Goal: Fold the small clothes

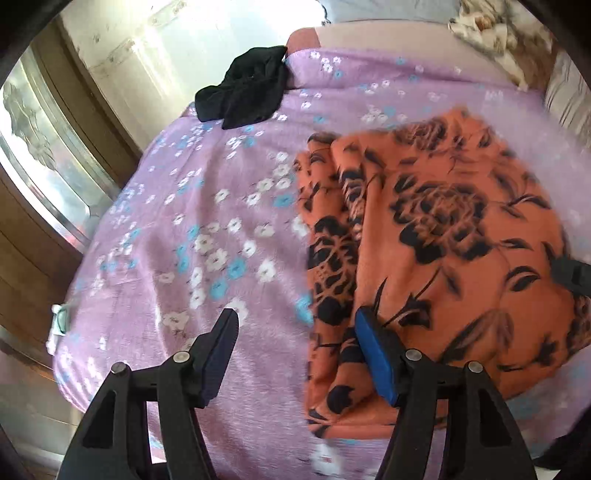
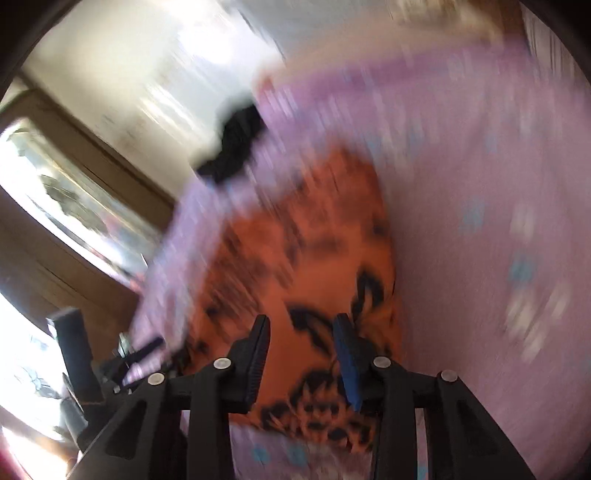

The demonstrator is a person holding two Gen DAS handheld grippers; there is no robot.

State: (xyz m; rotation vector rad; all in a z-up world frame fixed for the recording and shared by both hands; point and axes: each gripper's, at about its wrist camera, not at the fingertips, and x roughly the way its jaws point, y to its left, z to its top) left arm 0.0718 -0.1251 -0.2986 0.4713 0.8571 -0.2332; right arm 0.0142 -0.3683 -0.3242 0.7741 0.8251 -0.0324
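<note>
An orange garment with black roses [image 1: 436, 236] lies folded on the purple flowered bedsheet [image 1: 192, 229]. My left gripper [image 1: 295, 325] is open above the garment's left edge, holding nothing. In the blurred right wrist view the same orange garment [image 2: 303, 266] lies below my right gripper [image 2: 301, 328], which is open and empty above the garment's near end. The right gripper's tip shows in the left wrist view [image 1: 572, 275] at the garment's right edge. The left gripper shows at the lower left of the right wrist view [image 2: 144, 354].
A crumpled black garment [image 1: 243, 92] lies at the bed's far left edge, also in the right wrist view [image 2: 236, 147]. A wooden door frame and glass panel [image 1: 55, 173] stand left of the bed. A patterned pillow [image 1: 487, 33] lies at the far right.
</note>
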